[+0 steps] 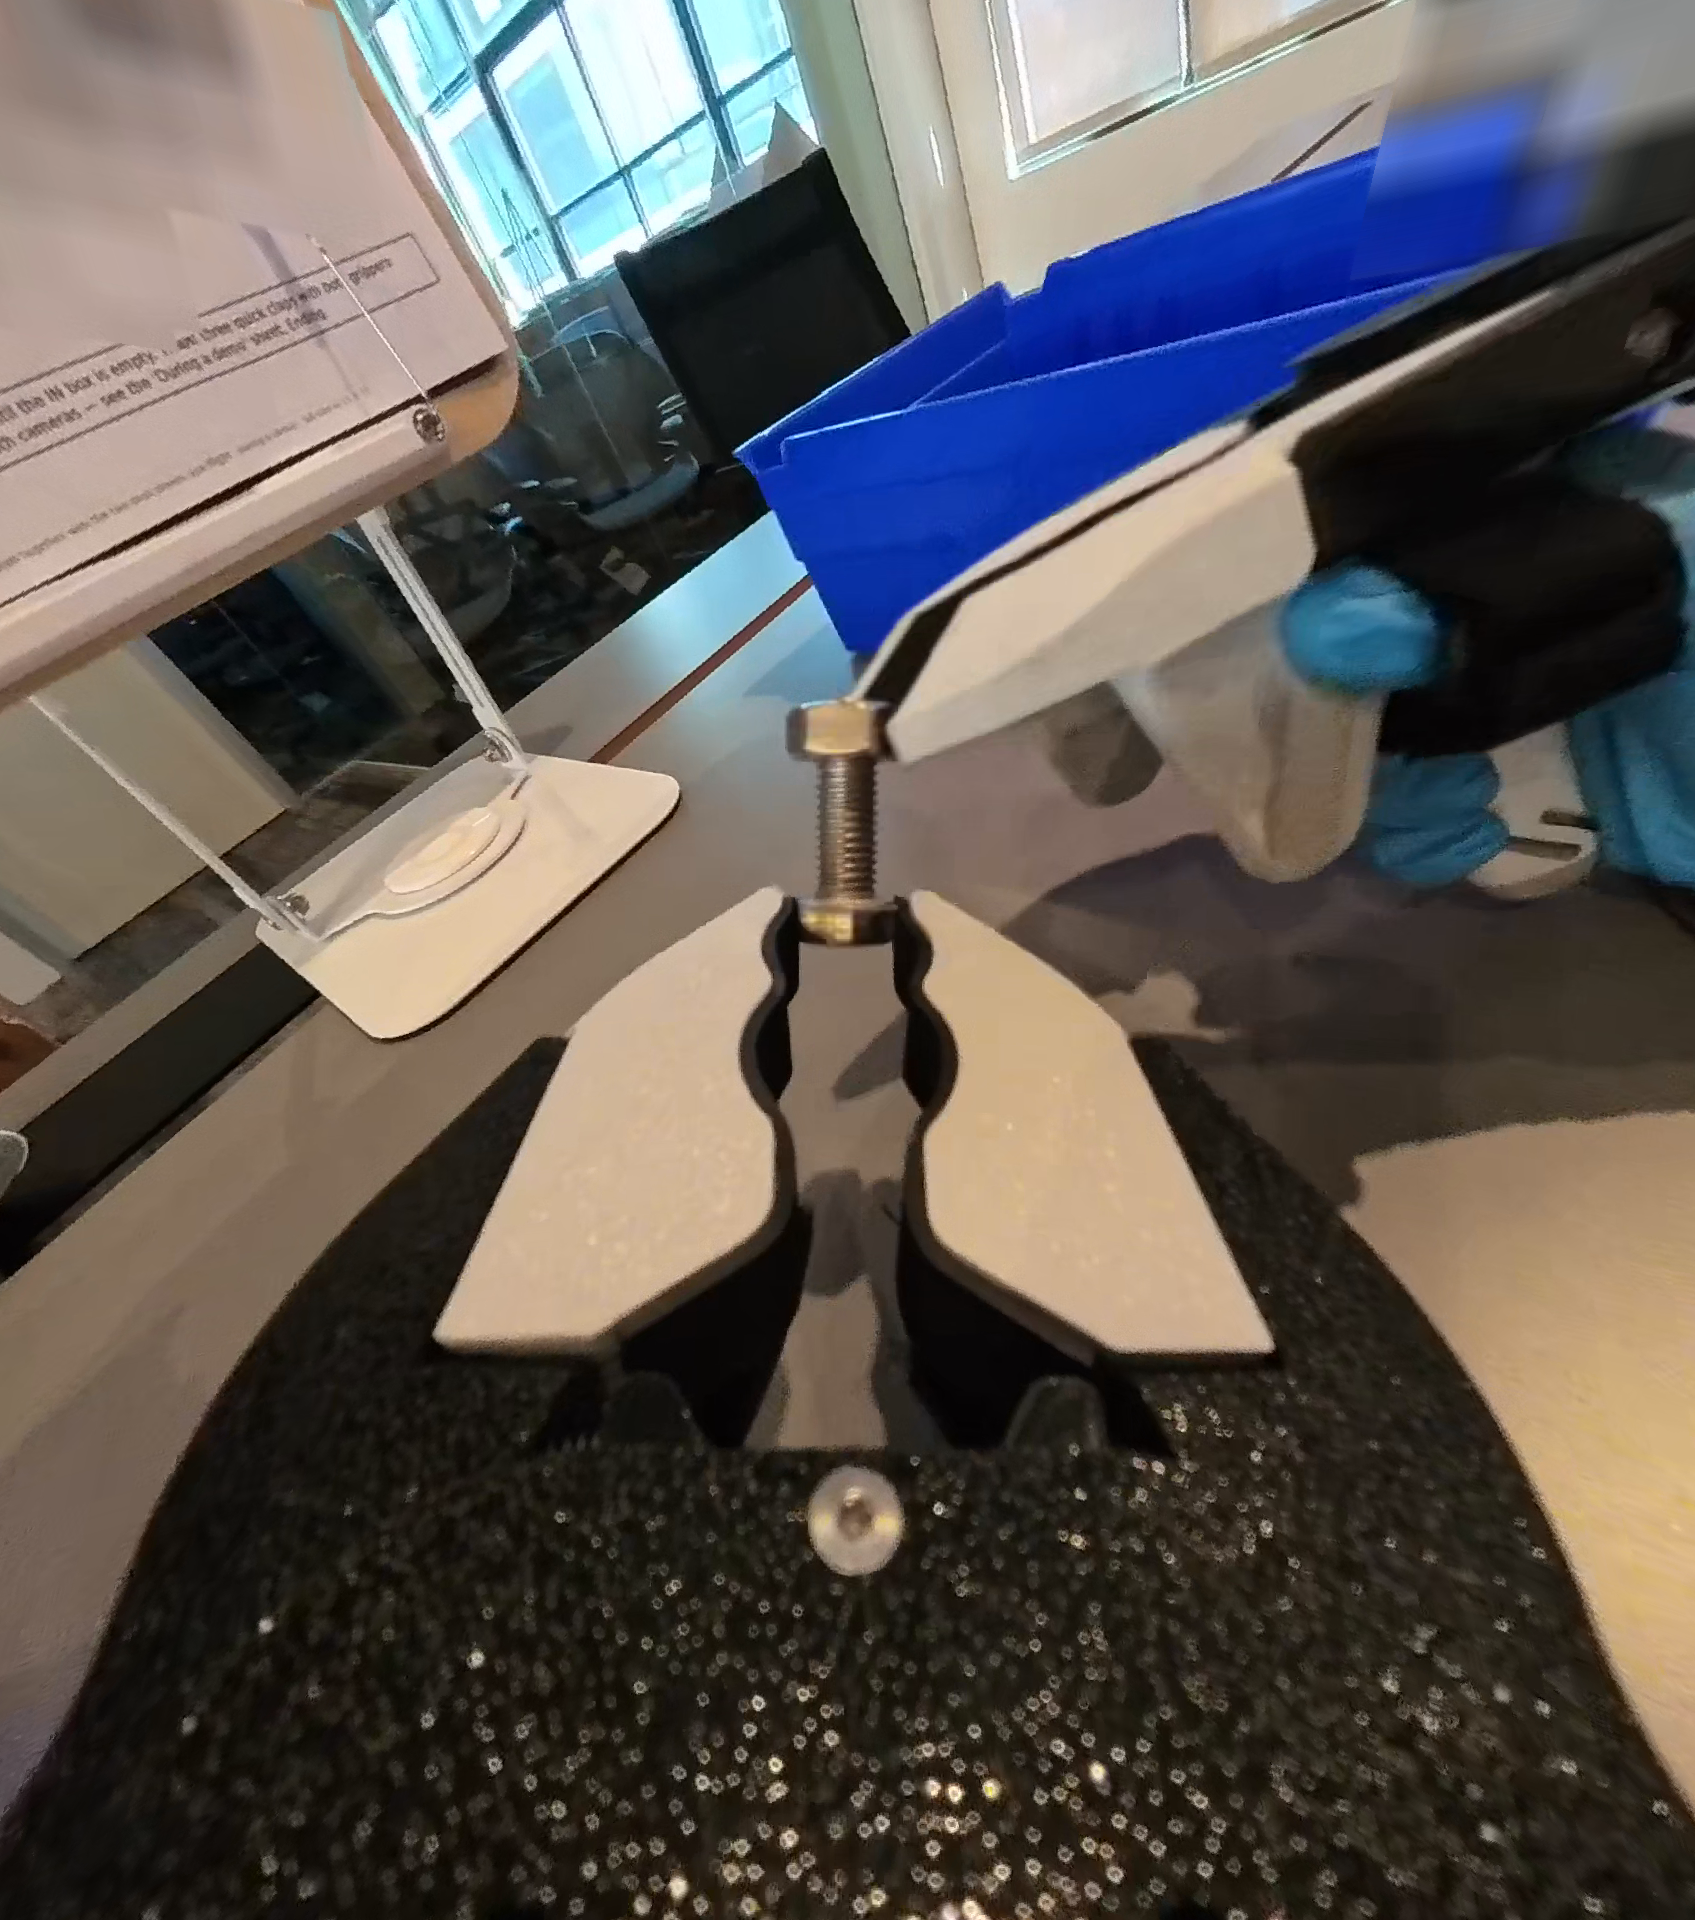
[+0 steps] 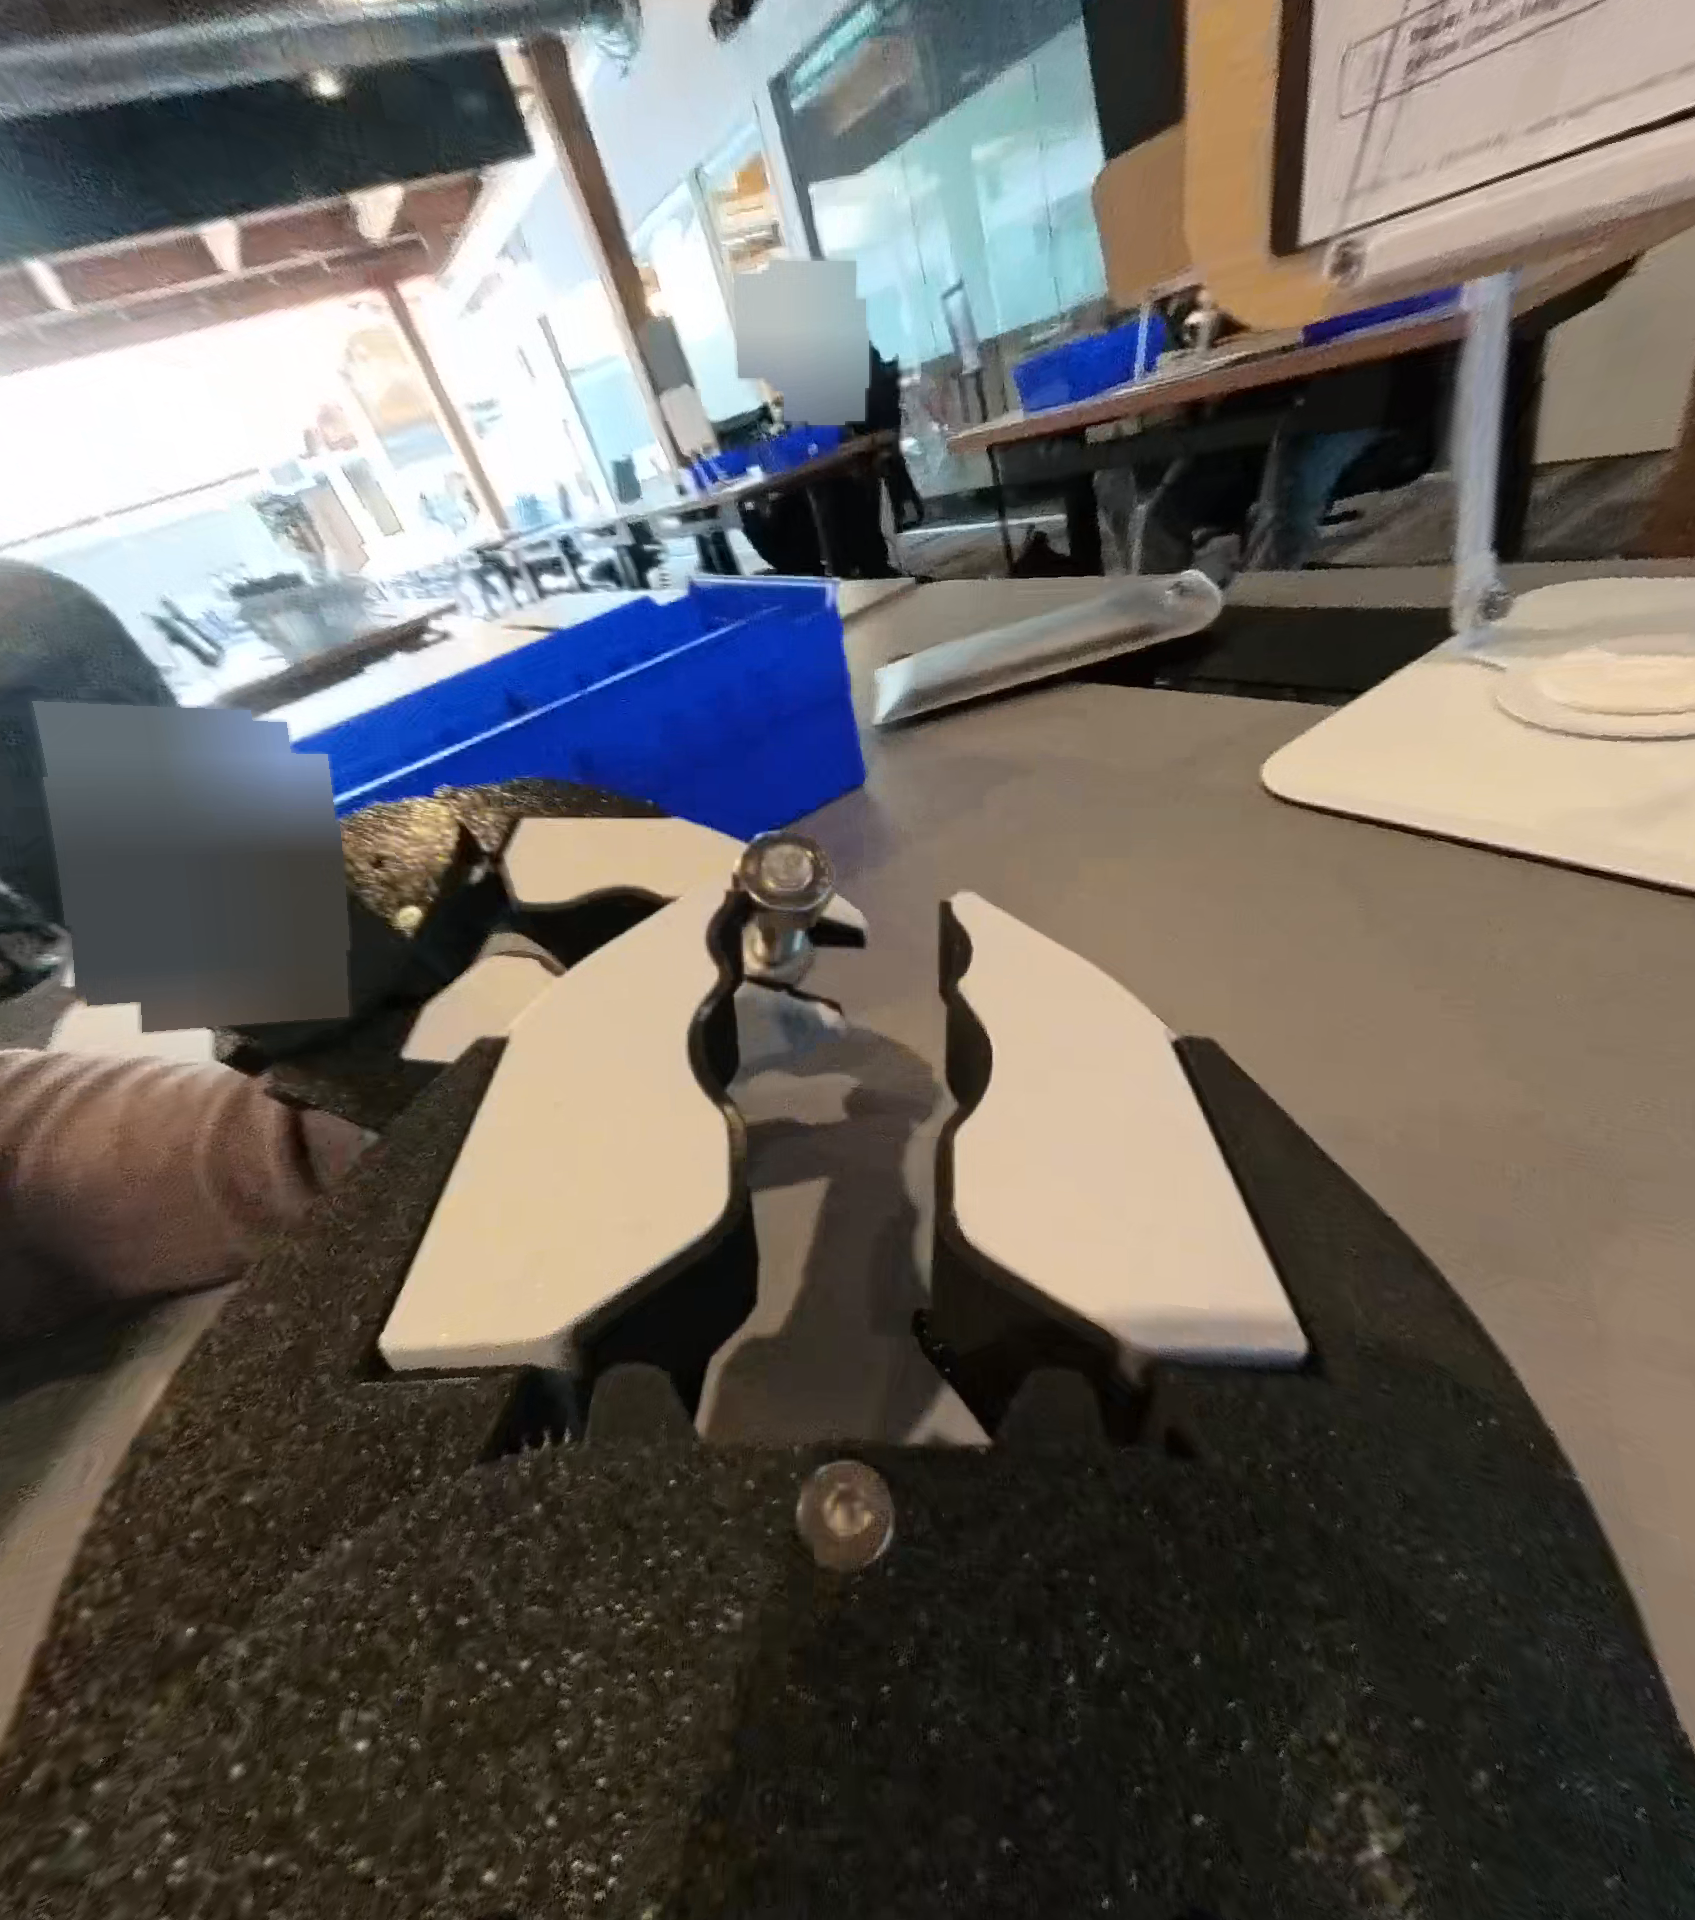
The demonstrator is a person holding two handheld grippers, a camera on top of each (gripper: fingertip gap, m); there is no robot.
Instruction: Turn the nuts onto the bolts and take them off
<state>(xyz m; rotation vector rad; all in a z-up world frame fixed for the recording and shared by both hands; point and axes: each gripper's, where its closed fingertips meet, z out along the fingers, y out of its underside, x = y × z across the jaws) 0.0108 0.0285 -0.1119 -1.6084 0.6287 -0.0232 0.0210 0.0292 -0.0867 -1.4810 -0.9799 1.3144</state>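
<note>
The left claw (image 1: 844, 920) is clamped on the lower hex end of a steel bolt (image 1: 843, 831), holding it upright above the grey table (image 1: 1445, 1299), the threaded shank rising clear of the white fingertips (image 1: 718, 966). A hex piece sits at the top of the bolt (image 1: 835, 730); whether that is the nut or the bolt's head cannot be told. The right claw (image 2: 838, 914) reaches in from the right in the left wrist view, and the tip of its white finger touches the side of that top hex piece. In the right wrist view its two fingers stand apart with a clear gap between them: the left finger (image 2: 614, 1091) lies against the bolt, while the right one (image 2: 1082, 1122) is well clear of it, so nothing is pinched. A hand in a blue glove (image 1: 1425, 727) grips the right tool's handle. Behind the bolt a blue bin (image 1: 978, 468) rests on the table, and to the left stands a white-based sign holder (image 1: 469, 894) carrying a printed sheet (image 1: 147, 343). A sleeve (image 2: 64, 1174) shows at the left edge of the right wrist view.
</note>
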